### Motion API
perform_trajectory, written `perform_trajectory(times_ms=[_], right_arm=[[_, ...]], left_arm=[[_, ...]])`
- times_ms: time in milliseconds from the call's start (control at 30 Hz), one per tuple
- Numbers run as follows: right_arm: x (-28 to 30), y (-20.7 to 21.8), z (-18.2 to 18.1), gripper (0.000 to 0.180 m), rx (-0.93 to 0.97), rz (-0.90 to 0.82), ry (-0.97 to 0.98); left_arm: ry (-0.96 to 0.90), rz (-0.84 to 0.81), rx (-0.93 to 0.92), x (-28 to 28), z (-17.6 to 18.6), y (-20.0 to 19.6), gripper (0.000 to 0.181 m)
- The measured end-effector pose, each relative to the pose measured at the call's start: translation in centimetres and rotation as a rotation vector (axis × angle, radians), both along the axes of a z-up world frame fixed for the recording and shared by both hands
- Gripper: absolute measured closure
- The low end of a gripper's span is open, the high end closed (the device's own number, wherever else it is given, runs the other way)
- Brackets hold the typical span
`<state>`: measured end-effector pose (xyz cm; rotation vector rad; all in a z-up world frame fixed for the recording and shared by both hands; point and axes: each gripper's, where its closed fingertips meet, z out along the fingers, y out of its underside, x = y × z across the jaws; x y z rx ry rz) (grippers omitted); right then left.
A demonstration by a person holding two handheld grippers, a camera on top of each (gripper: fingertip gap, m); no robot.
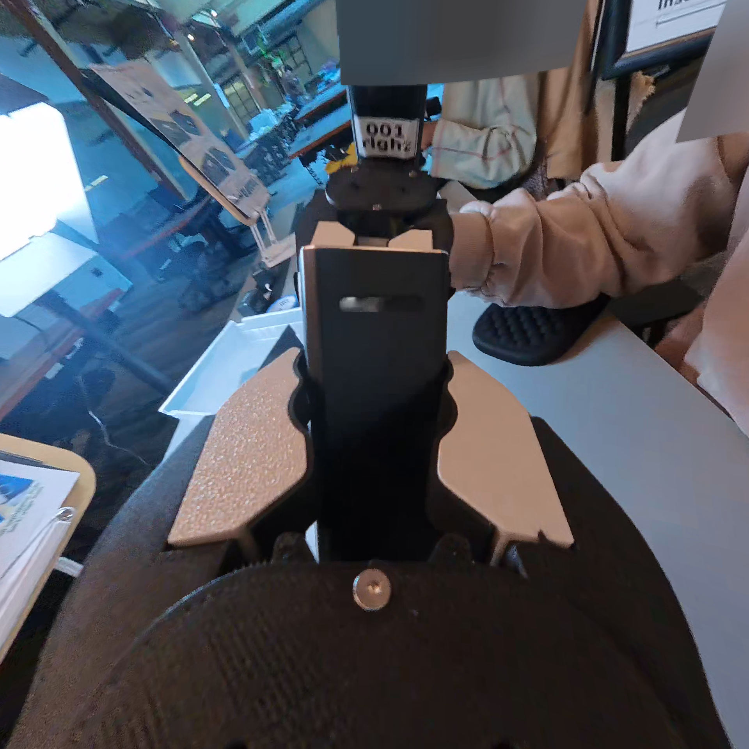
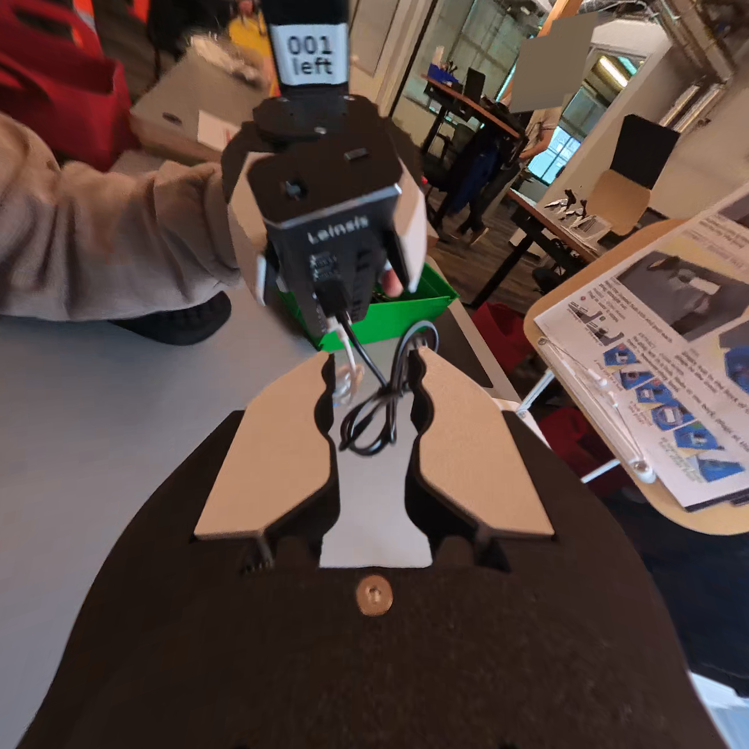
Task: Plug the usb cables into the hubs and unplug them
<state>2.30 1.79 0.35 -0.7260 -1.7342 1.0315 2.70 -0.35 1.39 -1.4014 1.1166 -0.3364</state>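
**Black rectangular USB hub with silver edges** [image 1: 377,405]: clamped lengthwise across its two long sides by the tan-padded left gripper [image 1: 375,360], whose fingers were clenched firmly on the casing. Held clear of the pale grey table [image 2: 121,405], port face turned toward the right gripper.

**Thin black USB cable** [image 2: 373,417]: plug seated in a port on the hub's face. Ran down from the hub's lower end to a loose coil on the table below.

**Thin white cable** [image 2: 348,373]: left the hub just beside the black one. Hung down to a small loop on the table. Port end too blurred to tell whether seated.

**Right gripper** [image 2: 373,358]: opposite the hub, fingers spread and grasping nothing. Black coil lay in the gap between them, apparently untouched by either pad.

**Green plastic bin** [image 2: 389,320]: behind and below the hub, on the table.

**Black dimpled wrist rest** [image 1: 535,332]: on the table beside the hub, under a beige sleeve [image 1: 567,243].

**White shallow tray** [image 1: 219,364]: at the table edge, on the hub's other side from the wrist rest.

**Printed instruction sheet with blue pictures** [image 2: 648,364]: fixed to a rounded wooden board [image 2: 567,502], off the table, well apart from the hub.
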Motion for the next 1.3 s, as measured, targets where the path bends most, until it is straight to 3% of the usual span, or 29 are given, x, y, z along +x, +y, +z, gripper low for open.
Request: perform_trajectory(times_ms=[167,333,700,800,867,967,1033,1200,1300], right_arm=[[-1.0,-2.2,-3.0,0.149,0.195,-0.004,-0.134],[-1.2,-2.4,-3.6,0.163,0.194,0.031,-0.143],[-1.1,-1.3,-5.0,0.163,0.276,0.029,-0.219],[0.0,4.5,-7.4,0.164,0.409,-0.176,-0.352],[1.0,4.7,-5.0,0.164,0.116,-0.083,-0.237],[2.3,8.4,-1.8,0.164,0.112,-0.247,-0.131],[3.1,10.9,-1.5,0.164,0.104,-0.364,-0.148],[4.4,18.6,-4.9,0.164,0.056,-0.667,-0.238],[5.2,22.5,-8.8,0.164,-0.031,-0.814,-0.351]], left_arm=[[0.01,-0.043,-0.061,0.7,-2.1,0.8,0.118],[0.08,-0.056,-0.086,1.3,-3.8,0.9,0.118],[0.202,0.012,-0.056,0.7,-5.3,1.8,0.118],[0.136,0.027,0.008,-0.9,-2.4,0.6,0.118],[0.127,0.07,0.064,-2.8,-0.3,-0.5,0.118],[0.105,0.119,0.133,-4.6,1.9,-1.8,0.118],[0.077,0.14,0.172,-5.1,3.0,-2.1,0.118],[0.053,0.141,0.209,-4.6,4.0,-2.5,0.118],[0.048,0.099,0.216,-3.3,4.2,-2.9,0.118]])
